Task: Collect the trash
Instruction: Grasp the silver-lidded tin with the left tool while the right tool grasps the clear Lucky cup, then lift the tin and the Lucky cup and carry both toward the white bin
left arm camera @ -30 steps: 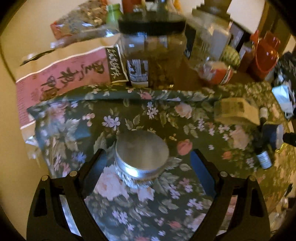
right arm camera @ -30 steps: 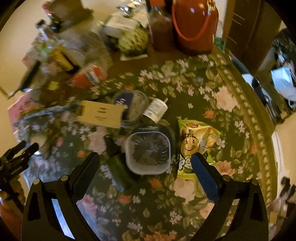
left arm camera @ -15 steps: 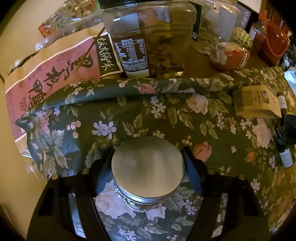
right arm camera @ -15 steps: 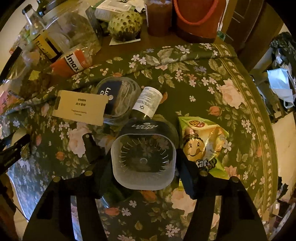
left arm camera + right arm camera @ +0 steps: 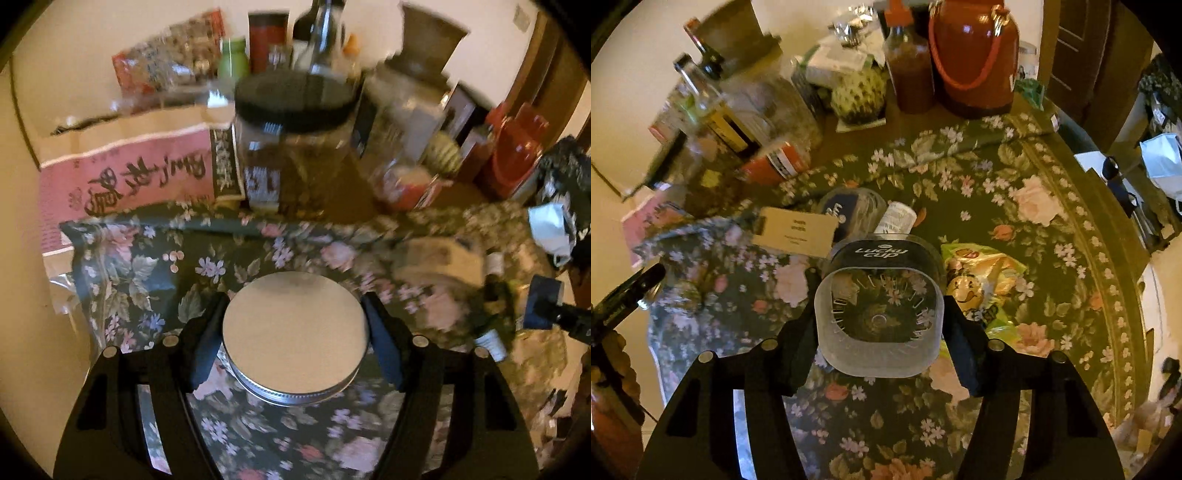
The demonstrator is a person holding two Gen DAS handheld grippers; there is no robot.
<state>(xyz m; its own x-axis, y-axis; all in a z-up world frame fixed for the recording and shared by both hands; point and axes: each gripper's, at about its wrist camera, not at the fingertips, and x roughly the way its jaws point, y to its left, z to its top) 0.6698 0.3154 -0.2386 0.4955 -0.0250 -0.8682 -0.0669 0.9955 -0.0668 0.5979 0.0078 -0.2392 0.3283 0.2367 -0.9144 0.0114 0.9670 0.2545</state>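
With both sets of pads pressed on their loads, I note my left gripper [image 5: 293, 328] pinching a metal-lidded jar [image 5: 293, 332] and my right gripper [image 5: 879, 325] clamping a clear plastic cup [image 5: 879, 321]; a snack wrapper [image 5: 979, 288] lies just right of it on the floral tablecloth [image 5: 1015, 206].

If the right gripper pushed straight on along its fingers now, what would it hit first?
Most likely the green floral tablecloth directly beneath: the right gripper points steeply down, shut on the clear plastic cup. That cup's base would touch first; the gap is unclear.
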